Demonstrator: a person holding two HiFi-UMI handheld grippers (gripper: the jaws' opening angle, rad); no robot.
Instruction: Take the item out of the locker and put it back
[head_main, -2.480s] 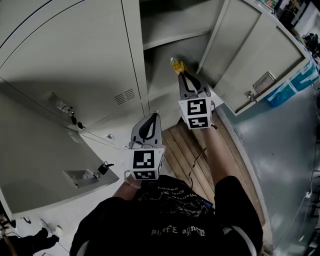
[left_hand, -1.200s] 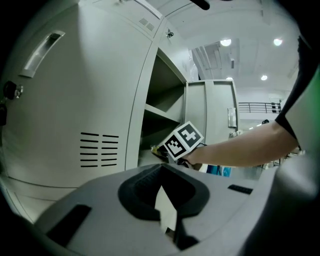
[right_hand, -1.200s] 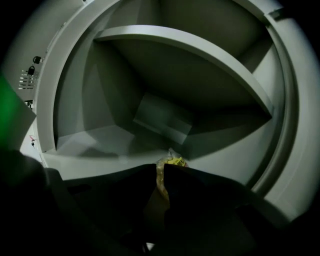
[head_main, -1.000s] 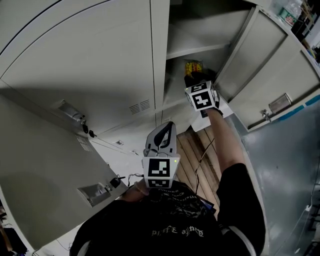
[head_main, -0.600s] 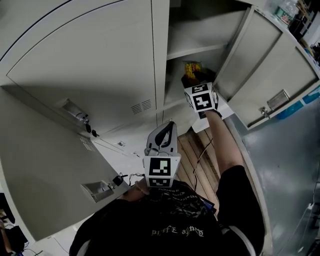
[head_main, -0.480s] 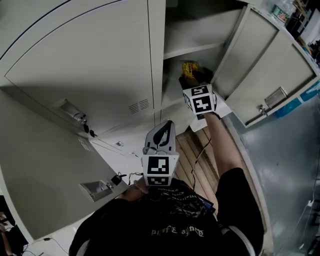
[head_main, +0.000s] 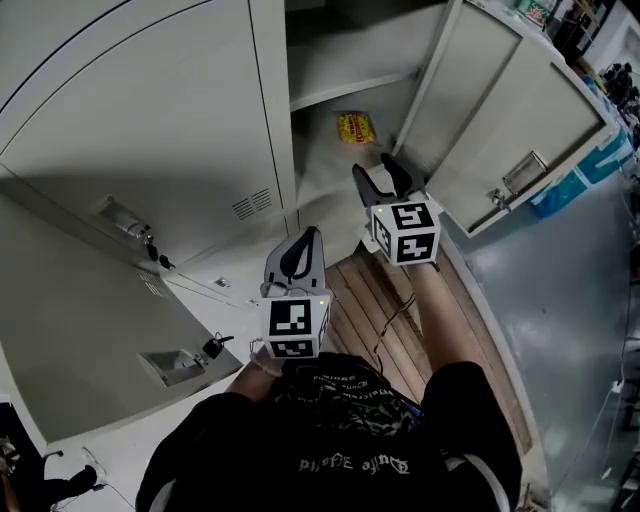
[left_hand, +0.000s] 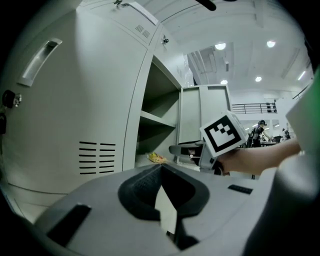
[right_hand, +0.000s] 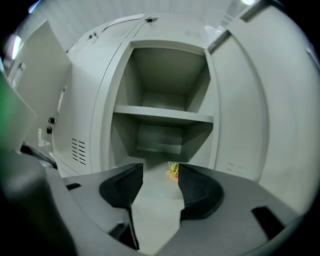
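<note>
Even brightness, soft blur, fisheye-warped edges

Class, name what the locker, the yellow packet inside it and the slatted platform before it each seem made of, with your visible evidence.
The locker: probably painted sheet metal, matte pale grey; thin flat doors, punched vent slots. The yellow packet: likely thin plastic film, printed and crinkled-looking, though small here. The slatted platform: apparently wood, brown planks with gaps.
</note>
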